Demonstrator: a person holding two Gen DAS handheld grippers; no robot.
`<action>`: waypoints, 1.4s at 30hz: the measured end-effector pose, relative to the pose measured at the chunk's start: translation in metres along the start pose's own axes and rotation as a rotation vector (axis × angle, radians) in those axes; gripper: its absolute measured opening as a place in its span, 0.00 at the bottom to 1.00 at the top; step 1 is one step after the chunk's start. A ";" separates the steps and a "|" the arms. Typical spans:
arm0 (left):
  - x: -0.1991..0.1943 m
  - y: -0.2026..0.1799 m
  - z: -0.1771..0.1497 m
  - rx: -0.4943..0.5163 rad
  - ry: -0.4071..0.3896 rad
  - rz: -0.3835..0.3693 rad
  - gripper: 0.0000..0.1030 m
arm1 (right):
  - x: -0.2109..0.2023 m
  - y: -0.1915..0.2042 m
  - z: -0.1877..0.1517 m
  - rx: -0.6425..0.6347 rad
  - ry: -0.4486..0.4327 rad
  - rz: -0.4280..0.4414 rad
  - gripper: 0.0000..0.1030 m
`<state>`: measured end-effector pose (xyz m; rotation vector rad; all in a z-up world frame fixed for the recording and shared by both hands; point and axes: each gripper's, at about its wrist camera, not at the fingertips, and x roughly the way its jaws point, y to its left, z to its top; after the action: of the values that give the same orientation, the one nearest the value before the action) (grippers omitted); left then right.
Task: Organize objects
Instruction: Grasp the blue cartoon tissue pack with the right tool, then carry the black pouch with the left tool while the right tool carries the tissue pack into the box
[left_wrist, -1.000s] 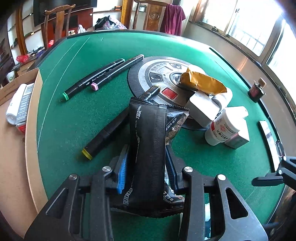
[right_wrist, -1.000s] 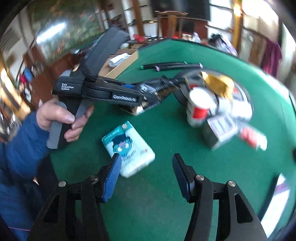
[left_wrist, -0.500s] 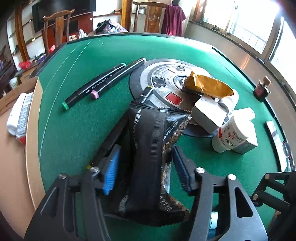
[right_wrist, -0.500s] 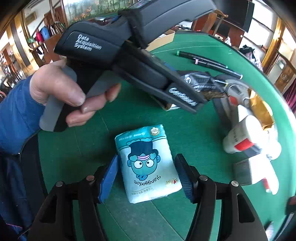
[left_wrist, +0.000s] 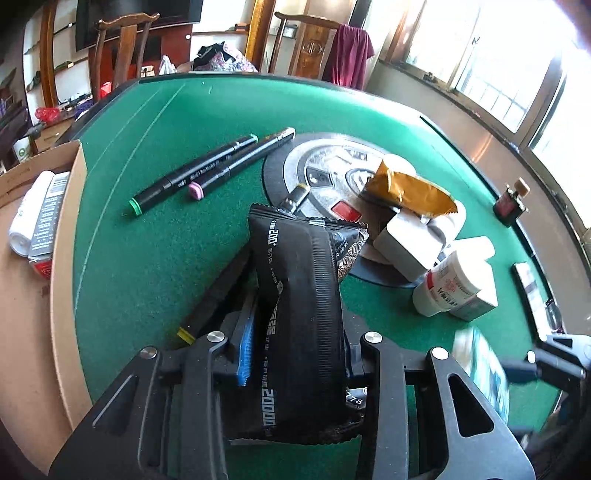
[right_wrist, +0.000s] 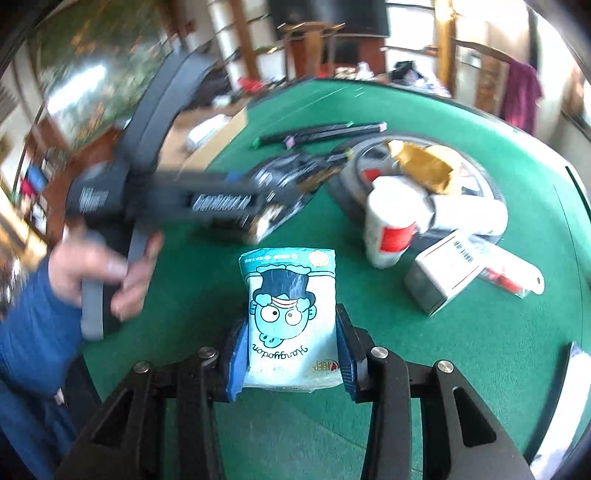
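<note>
A black snack packet (left_wrist: 299, 295) stands up between the fingers of my left gripper (left_wrist: 295, 332), whose jaws are closing and pinch it. It lies over a yellow-capped marker (left_wrist: 207, 306). A hand (right_wrist: 107, 273) in a blue sleeve holds that gripper in the right wrist view. A pale blue tissue pack (right_wrist: 291, 295) with a cartoon face sits between the pads of my right gripper (right_wrist: 291, 354). Those jaws are closing too, and both pads touch its sides. In the left wrist view the tissue pack (left_wrist: 480, 365) is a blur at lower right.
Two black markers (left_wrist: 207, 173) lie on the green felt table (left_wrist: 147, 258). A round silver centre plate (left_wrist: 332, 166) carries a gold packet (left_wrist: 410, 188) and white boxes (left_wrist: 410, 240). Beside them lies a red-labelled white bottle (left_wrist: 450, 284). A cardboard box (left_wrist: 62, 258) borders the left.
My left jaws opened around the black packet, then closed on it again. My right gripper came over the tissue pack and narrowed from wide open onto its sides.
</note>
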<state>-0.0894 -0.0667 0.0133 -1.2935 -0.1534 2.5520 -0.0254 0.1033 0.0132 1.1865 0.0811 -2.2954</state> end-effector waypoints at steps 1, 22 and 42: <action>-0.003 0.001 0.000 -0.007 -0.006 -0.010 0.33 | -0.002 -0.002 0.004 0.031 -0.021 -0.008 0.40; -0.042 -0.004 -0.001 -0.004 -0.138 -0.074 0.33 | 0.006 -0.017 0.035 0.232 -0.304 -0.032 0.40; -0.070 -0.007 -0.003 0.028 -0.285 -0.090 0.33 | -0.003 -0.022 0.033 0.282 -0.317 0.017 0.40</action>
<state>-0.0464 -0.0799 0.0670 -0.8851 -0.2256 2.6367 -0.0594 0.1137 0.0318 0.9298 -0.3784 -2.5075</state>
